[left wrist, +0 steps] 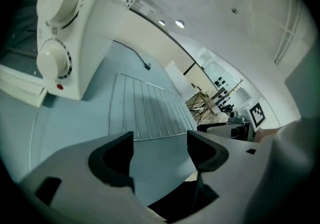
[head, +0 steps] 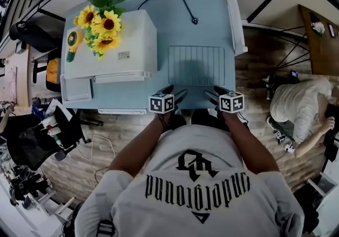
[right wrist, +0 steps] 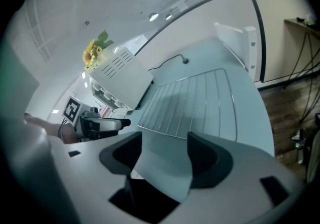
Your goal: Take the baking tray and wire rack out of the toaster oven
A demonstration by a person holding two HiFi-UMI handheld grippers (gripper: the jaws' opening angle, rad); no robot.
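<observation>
Far left: the toaster oven (head: pixel 132 40) stands on the bench (head: pixel 212 13) with its door down and sunflowers (head: pixel 100 26) on top. Left of the door, at the bench's near left corner, lies a shallow rectangular pan (head: pixel 77 88). I take it to be the baking tray but cannot confirm that.

Centre: the wire rack (head: pixel 196 65) lies flat on the bench, right of the oven and clear of it. The left gripper (head: pixel 175 91) sits just short of the rack's near edge, fingers spread wide with nothing between them. The right gripper (head: pixel 214 91) is beside it, likewise wide and empty.

Assessment: the rack looks light and stiff. It is thin wire and likely to skate on the smooth bench. Lying flat, it offers little purchase. I would pinch the near frame wire, one gripper toward each corner.
</observation>
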